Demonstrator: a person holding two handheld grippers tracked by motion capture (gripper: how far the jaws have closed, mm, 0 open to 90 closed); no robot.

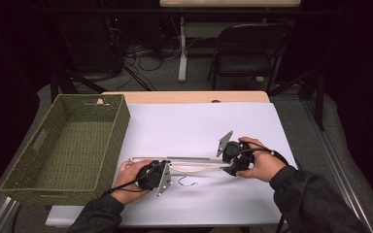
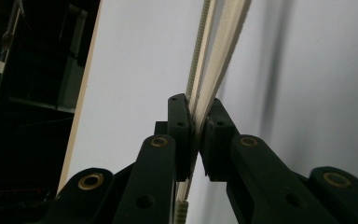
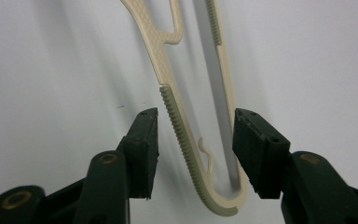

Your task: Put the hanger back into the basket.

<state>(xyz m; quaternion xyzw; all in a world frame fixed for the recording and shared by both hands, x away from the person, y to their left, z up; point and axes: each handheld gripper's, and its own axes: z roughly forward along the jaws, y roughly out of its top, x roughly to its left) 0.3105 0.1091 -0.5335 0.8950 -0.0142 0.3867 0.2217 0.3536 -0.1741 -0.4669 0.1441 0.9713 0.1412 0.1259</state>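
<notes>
Looking down on a white table [image 1: 199,126], we see a cream hanger [image 1: 184,162] lying flat near its front edge, its wire hook [image 1: 186,180] pointing toward the person. A woven basket [image 1: 68,141] stands well apart at the left. The left gripper [image 1: 161,174] has its tongs pressed together, pinching one end of the hanger [image 2: 200,107], seemingly both of its thin bars at once, probably to steady it. At the other end, the right gripper [image 1: 229,156] has its tongs spread, straddling the rounded shoulder [image 3: 214,200] without touching it. We judge the left grip keeps the hanger from sliding while the right lines up, perhaps for a two-handed lift toward the basket.
</notes>
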